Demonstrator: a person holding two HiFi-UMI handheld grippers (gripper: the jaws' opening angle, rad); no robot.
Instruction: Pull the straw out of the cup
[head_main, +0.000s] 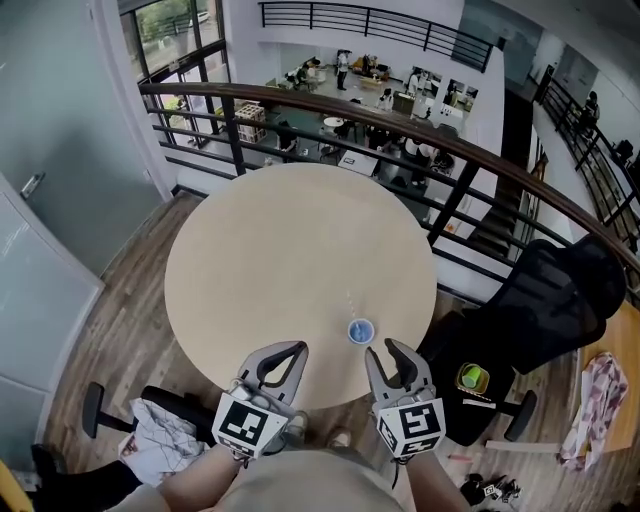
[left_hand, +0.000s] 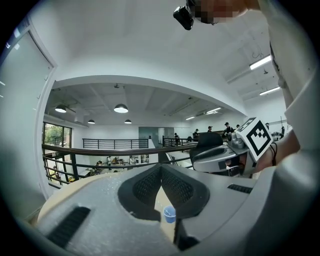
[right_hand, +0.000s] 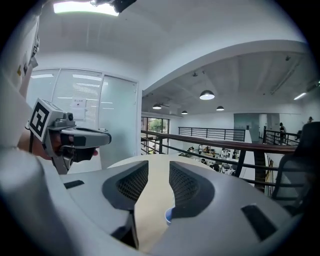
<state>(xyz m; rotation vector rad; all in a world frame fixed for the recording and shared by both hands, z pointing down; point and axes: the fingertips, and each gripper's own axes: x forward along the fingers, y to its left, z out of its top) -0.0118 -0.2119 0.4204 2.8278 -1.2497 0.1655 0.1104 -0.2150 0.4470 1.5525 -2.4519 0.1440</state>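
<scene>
In the head view the blue cup (head_main: 361, 330) is seen at the table's (head_main: 250, 250) five o'clock, just ahead of the right gripper (head_main: 383, 350). In the left gripper view the left gripper (left_hand: 161, 169) is clenched, empty. In the right gripper view the jaws are spread wide, nothing grasped.

cup (right_hand: 168, 216): in the right gripper view only a sliver of blue rim shows past the inner edge of the right claw's (right_hand: 159, 164) right-hand jaw; the rest is behind that jaw.
cup's inside: too small to tell in any view.
straw (head_main: 351, 300): only a faint pale streak on the tabletop (head_main: 280, 250), beyond the cup from the right claw; too thin to be sure of.
tabletop's near edge: covered by both claws in the head view.
forearms (head_main: 195, 485): behind the claws, cut off by the bottom edge.
chair (head_main: 92, 405): behind the left claw (head_main: 290, 350), mostly under the tabletop.
people (head_main: 345, 65): far beyond both claws, too small to tell apart.
</scene>
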